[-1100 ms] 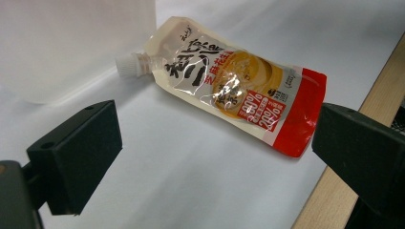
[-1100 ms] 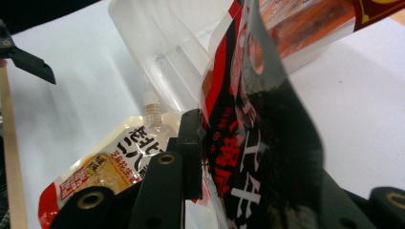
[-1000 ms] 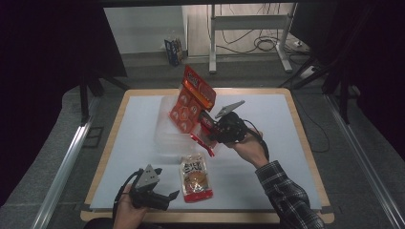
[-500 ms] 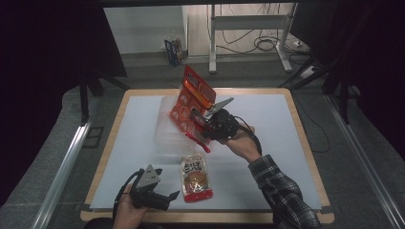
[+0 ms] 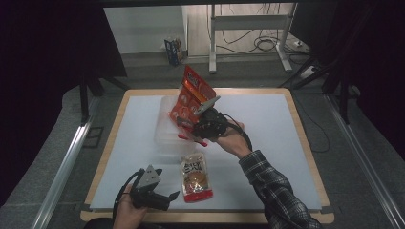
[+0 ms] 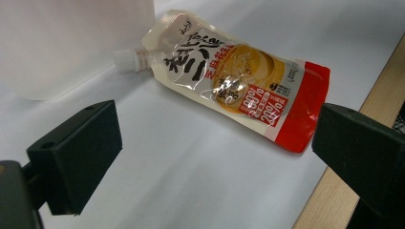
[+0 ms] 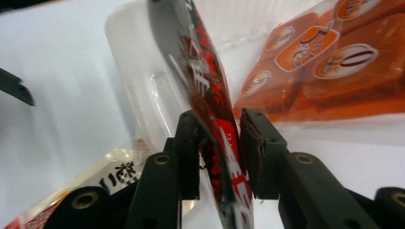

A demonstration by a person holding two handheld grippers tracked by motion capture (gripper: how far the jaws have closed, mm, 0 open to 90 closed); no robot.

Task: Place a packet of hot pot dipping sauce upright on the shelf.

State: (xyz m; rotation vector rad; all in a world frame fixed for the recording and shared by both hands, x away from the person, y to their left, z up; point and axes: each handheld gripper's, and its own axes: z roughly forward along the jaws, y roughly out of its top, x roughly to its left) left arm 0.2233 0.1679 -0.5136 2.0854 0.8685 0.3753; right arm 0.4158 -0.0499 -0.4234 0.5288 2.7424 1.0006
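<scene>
Broadly, the white table mat (image 5: 267,124) on its wooden board carries everything. At its middle stands a clear plastic box (image 5: 165,131), its walls faint and hard to trace. Over the box, the red-and-orange snack bag (image 5: 191,98) stands tilted – its lower edge is pinched between the right gripper (image 5: 188,129) jaws, which have just eased slightly apart; print on the bag blurs in the right gripper view. Nearer the person lies a clear spouted pouch with a red base (image 6: 229,78), flat. The left gripper (image 5: 167,196) rests near the table's edge, jaws spread – nothing between them.
</scene>
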